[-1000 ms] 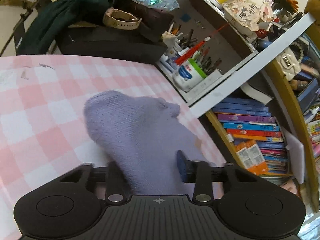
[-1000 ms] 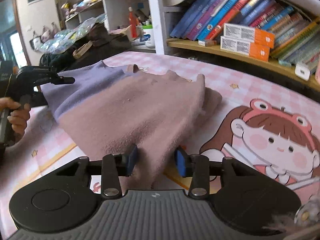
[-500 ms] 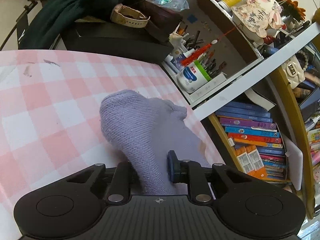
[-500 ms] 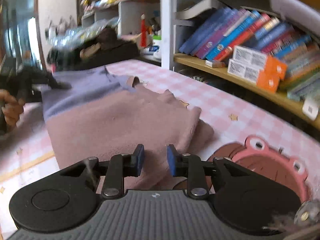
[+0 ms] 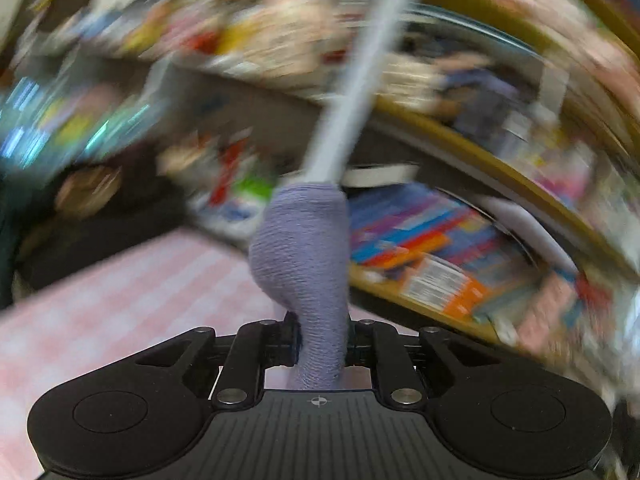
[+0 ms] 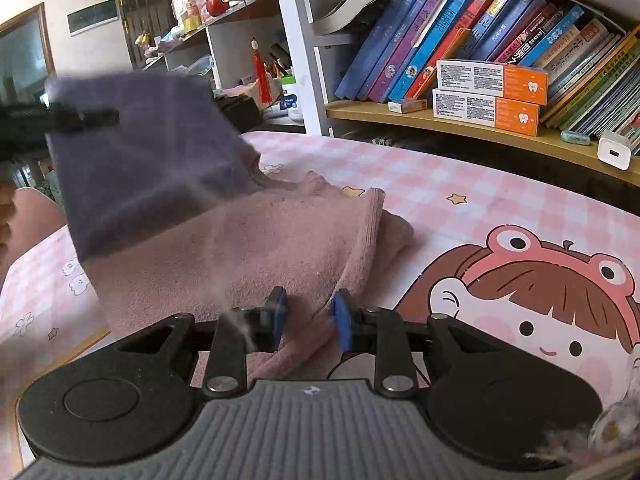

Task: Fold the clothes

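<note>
A knit garment, purple (image 6: 152, 168) at one end and dusty pink (image 6: 256, 256) at the other, lies partly on the pink checked tablecloth (image 6: 440, 176). My left gripper (image 5: 320, 340) is shut on the purple end (image 5: 304, 248) and holds it lifted above the table; the left wrist view is blurred. It also shows in the right wrist view (image 6: 100, 116). My right gripper (image 6: 307, 320) has its jaws a little apart around the pink hem, which lies between the blue pads (image 6: 342, 320).
Bookshelves with books (image 6: 460, 40) and orange boxes (image 6: 488, 92) run along the far table edge. A cartoon girl print (image 6: 520, 304) covers the cloth at the right. A white shelf unit (image 6: 296, 40) with bottles stands behind.
My left gripper closed on the purple end and lifted it off the table, swinging fast. My right gripper's jaws opened slightly around the pink hem.
</note>
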